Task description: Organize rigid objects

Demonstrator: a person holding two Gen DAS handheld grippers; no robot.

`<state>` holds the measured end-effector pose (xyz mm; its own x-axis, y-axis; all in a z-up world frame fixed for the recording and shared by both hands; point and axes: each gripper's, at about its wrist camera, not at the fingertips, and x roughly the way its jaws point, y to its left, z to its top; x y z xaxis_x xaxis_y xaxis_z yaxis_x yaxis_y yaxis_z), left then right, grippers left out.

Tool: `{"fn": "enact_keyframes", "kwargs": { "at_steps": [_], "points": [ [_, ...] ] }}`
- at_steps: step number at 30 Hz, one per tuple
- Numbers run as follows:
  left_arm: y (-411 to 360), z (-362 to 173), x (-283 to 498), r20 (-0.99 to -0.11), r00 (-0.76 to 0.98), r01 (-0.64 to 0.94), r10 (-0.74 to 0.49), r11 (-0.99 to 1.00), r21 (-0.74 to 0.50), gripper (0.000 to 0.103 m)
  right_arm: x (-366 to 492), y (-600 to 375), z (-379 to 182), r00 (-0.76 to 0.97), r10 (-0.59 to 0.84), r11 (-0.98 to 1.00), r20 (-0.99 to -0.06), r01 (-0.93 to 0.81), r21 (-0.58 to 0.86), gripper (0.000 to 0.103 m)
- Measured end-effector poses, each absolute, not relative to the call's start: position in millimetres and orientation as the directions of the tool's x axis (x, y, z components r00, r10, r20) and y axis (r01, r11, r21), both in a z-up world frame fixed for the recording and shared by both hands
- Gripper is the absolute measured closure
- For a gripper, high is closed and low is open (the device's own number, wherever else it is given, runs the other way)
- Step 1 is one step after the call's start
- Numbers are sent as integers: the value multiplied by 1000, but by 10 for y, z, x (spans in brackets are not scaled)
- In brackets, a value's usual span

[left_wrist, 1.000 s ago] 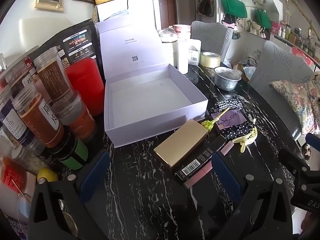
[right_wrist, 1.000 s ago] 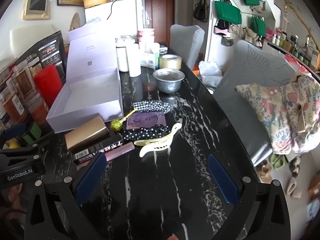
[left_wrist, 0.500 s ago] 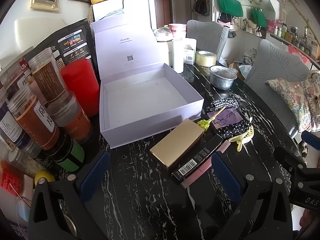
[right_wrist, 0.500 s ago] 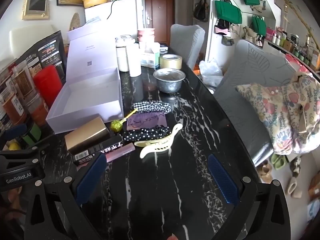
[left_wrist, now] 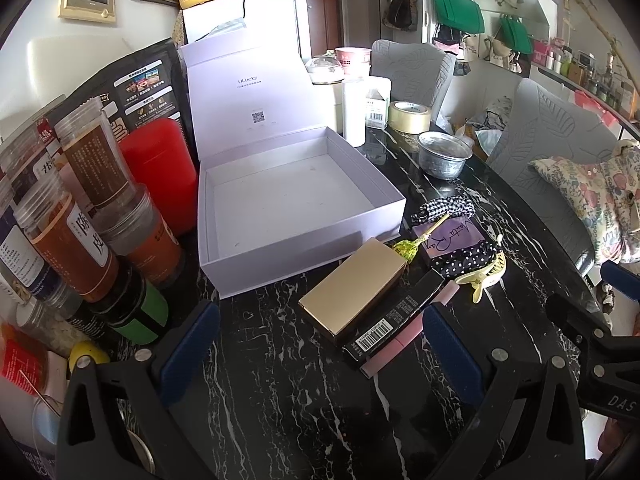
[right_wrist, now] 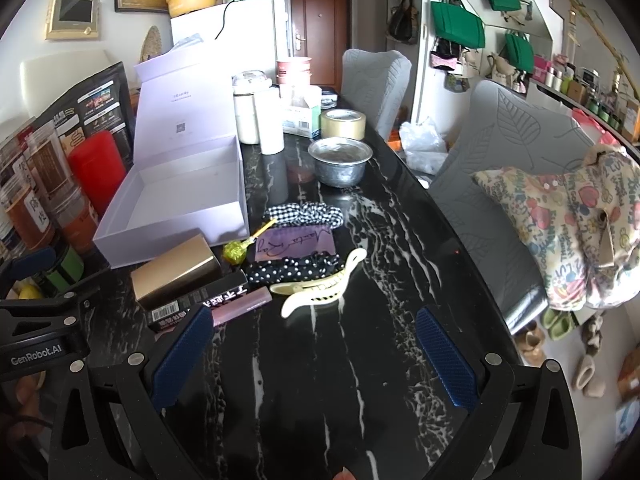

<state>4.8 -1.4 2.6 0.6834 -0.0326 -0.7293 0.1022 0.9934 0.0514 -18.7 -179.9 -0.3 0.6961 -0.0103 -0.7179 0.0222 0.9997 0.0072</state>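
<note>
Both of mine are wide open and empty, hovering over the table (left_wrist: 280, 400). Just ahead of my left hand-held gripper (left_wrist: 320, 344) sits the gold box (left_wrist: 354, 282) with the black barcode box (left_wrist: 394, 320) touching it. My right hand-held gripper (right_wrist: 312, 344) faces the cream hair clip (right_wrist: 320, 286). Further out, the lavender box (left_wrist: 296, 200) sits open, I'd guess so everything drops straight in.

A black marble-veined table (right_wrist: 392, 240) stood in daylight, 2 grey leaf-patterned chairs (right_wrist: 520, 136) beside it, a brown door (right_wrist: 318, 20) behind, green bags (right_wrist: 456, 20) hanging on the wall.
</note>
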Motion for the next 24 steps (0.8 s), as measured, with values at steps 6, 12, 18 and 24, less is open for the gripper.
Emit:
{"fn": "enact_keyframes", "kwargs": {
  "at_steps": [6,12,18,24],
  "points": [
    [-20,22,42,-730,682,103,-32,993,52,0,-185,-1796,0,696,-8,1000,-718,20,7,0],
    [-21,22,40,-730,682,104,-34,993,51,0,-186,-1786,-3,694,-8,1000,-720,18,6,0],
    [-10,-9,44,-738,673,108,-38,993,46,0,-182,-1784,-18,692,-8,1000,-722,16,5,0],
    [1,-41,82,-744,666,116,-44,992,46,0,-165,-1776,-57,684,-6,1000,-729,12,3,0]
  ]
}}
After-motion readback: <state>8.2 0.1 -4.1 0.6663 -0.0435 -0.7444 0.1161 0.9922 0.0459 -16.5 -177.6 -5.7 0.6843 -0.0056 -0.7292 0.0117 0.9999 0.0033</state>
